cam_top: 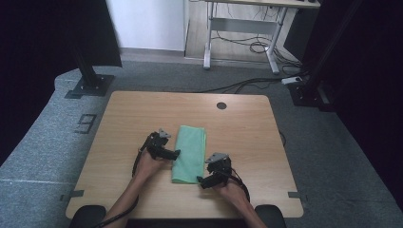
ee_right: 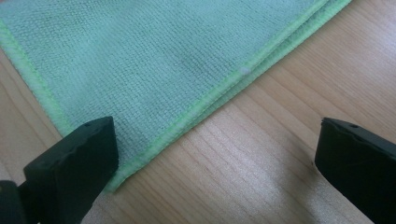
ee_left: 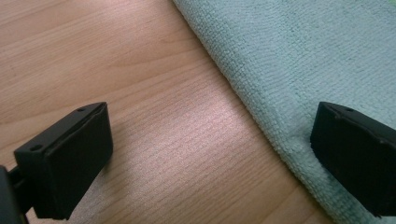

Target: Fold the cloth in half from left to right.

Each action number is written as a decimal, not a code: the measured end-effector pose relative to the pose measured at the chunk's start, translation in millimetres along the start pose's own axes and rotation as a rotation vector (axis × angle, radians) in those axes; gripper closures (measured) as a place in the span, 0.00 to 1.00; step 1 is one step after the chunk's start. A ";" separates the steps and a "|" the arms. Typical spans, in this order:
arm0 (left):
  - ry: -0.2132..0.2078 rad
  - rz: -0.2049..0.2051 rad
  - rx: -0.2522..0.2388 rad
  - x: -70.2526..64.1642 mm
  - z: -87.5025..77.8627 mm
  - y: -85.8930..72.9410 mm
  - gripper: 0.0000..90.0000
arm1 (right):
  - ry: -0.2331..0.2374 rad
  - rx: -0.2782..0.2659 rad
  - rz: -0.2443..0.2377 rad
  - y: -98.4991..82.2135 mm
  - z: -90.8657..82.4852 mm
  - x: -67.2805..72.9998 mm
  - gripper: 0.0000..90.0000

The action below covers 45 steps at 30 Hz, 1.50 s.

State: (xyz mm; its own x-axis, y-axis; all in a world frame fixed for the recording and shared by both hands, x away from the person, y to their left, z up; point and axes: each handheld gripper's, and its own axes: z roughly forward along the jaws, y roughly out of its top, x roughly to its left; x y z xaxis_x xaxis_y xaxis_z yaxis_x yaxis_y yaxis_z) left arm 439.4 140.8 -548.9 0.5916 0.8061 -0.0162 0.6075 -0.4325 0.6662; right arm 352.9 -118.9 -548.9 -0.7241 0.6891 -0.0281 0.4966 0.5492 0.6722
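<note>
A folded light-green cloth (cam_top: 189,153) lies lengthwise at the middle of the wooden table (cam_top: 133,114). My left gripper (cam_top: 177,153) is at the cloth's left edge, open; in the left gripper view the cloth's folded edge (ee_left: 261,107) runs between the jaws, one jaw over bare wood and the other over the cloth. My right gripper (cam_top: 201,182) is at the cloth's near right corner, open; in the right gripper view the stitched hem (ee_right: 196,112) and the corner of the cloth (ee_right: 140,56) lie between the wide-apart jaws.
A round dark cable hole (cam_top: 221,105) sits near the table's far edge. Black stand bases (cam_top: 89,85) rest on the grey floor at far left and far right. A desk frame with loose cables (cam_top: 247,42) stands beyond the table.
</note>
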 end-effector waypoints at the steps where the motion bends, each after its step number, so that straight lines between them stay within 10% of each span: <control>1: -0.002 0.003 -0.003 -0.3 -0.4 -0.4 0.01 | 0.008 -0.003 0.010 -1.0 0.2 -1.3 0.00; 27: -0.006 0.036 -0.011 -9.3 -14.2 -1.0 0.04 | 0.034 -0.003 -0.015 -1.2 -11.5 -4.6 0.06; 35: -0.059 0.058 -0.019 -9.6 -45.9 -18.0 0.02 | -0.006 -0.039 0.051 -10.4 -30.3 -35.8 0.00; 45: -0.028 0.085 -0.002 2.4 -76.9 -60.5 0.00 | -0.097 -0.018 0.116 -33.5 -43.2 -69.1 0.00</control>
State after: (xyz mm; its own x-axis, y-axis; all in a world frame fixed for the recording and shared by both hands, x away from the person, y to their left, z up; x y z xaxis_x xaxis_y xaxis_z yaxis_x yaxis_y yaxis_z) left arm 363.3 199.9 -531.9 0.6555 0.7549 0.0191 0.5535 -0.4975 0.6679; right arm 365.6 -205.3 -537.5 -0.6120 0.7906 -0.0203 0.5653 0.4552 0.6879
